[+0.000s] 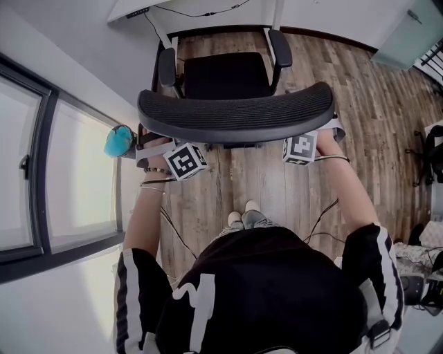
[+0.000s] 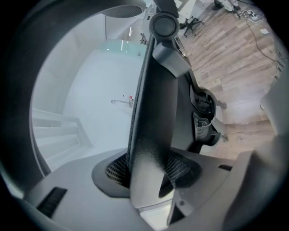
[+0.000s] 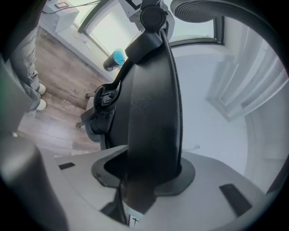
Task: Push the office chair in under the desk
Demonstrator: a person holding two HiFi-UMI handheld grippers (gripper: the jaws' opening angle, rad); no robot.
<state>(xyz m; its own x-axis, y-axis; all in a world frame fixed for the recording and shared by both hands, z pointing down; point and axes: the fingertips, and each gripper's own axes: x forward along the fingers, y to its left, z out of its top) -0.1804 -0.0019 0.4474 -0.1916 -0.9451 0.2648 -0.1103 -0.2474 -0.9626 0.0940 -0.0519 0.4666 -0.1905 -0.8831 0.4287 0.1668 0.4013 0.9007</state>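
Directly below me, my two shoes (image 1: 243, 218) stand side by side on the wood floor (image 1: 374, 104). Two thin cables (image 1: 174, 231) hang near my forearms, one by each.

Farther out are my two grippers, one in each hand, each carrying one marker cube (image 1: 185, 160). The left gripper (image 2: 146, 171) has the left end of the backrest (image 1: 235, 114) between its two jaws. Its two mesh pads (image 2: 116, 170) press on either side of the rim, so it is clamped on the backrest. The right gripper (image 3: 144, 173) is clamped the same way on the right end, with the dark rim filling the gap between its two jaws. I cannot see either pair of fingertips from the head view, because the curved backrest covers them.

Beyond the backrest is the rest of the one office chair (image 1: 225, 76), standing on the floor straight ahead of me and facing away. It has one black seat (image 1: 225, 84) and two armrests (image 1: 167, 67), one on each side.

Farthest off is the one white desk (image 1: 181, 10). The armrest tips come near its edge, but the seat is still out in front of it, not under the top.

Along my left runs one dark-framed window (image 1: 43, 173). One teal thing (image 1: 119, 141) shows just beside the left gripper, and I cannot tell what it is.
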